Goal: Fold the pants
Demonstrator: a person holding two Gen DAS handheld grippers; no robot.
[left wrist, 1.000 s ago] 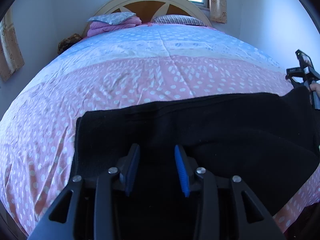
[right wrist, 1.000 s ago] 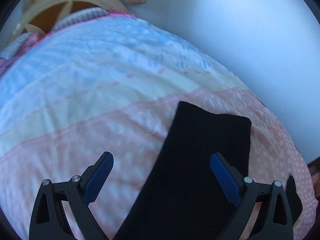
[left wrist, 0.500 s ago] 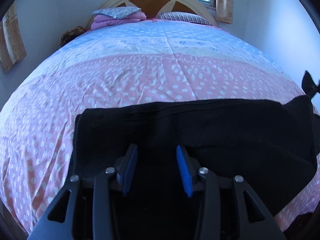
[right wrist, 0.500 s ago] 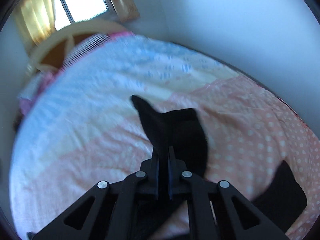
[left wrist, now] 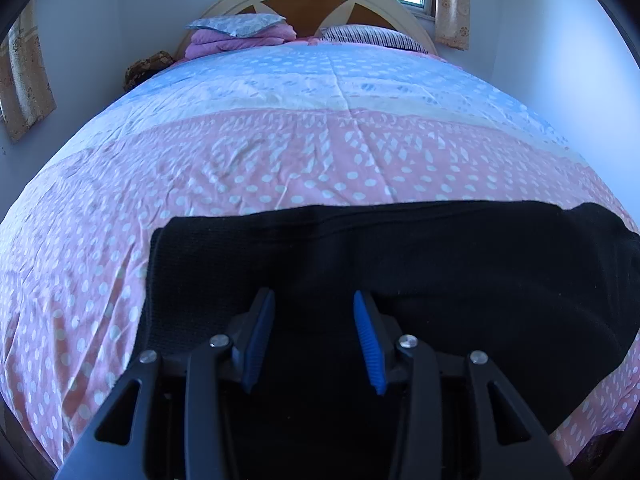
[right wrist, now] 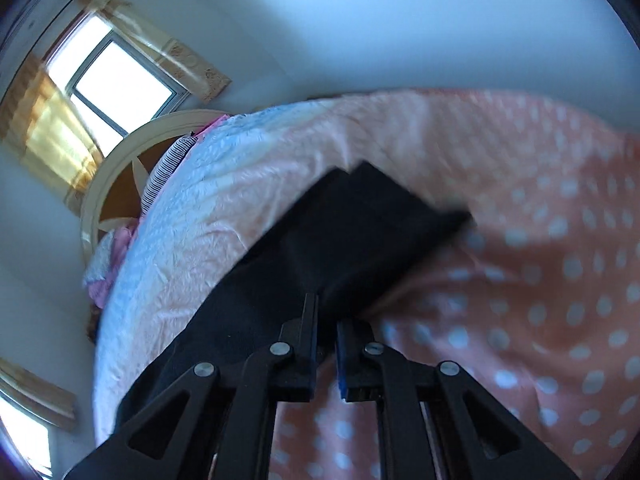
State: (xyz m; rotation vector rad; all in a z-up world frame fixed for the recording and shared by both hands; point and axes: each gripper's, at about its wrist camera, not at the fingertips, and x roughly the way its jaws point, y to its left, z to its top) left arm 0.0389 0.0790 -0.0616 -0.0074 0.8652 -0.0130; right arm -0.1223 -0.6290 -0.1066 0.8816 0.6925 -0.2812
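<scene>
Black pants (left wrist: 440,256) lie across the near end of the bed, spread from left to right in the left wrist view. My left gripper (left wrist: 313,294) rests low over their near part, blue pads (left wrist: 260,332) apart, dark cloth beneath and between them; no pinch shows. In the right wrist view my right gripper (right wrist: 325,312) is shut on the end of the pants (right wrist: 352,232). The cloth rises from its jaws as a folded flap lifted off the cover. This view is rolled and blurred.
A pink and blue dotted bed cover (left wrist: 320,152) fills the bed. Folded pink bedding with a pillow (left wrist: 236,26) and a striped pillow (left wrist: 368,36) sit by the headboard (left wrist: 320,0). A white wall (right wrist: 400,20) runs along the bed's right side, with a window (right wrist: 116,80) behind the headboard.
My right gripper closed on the end of the pants, then swung sideways and rolled, lifting that end. It has left the right edge of the left wrist view. The left gripper kept still.
</scene>
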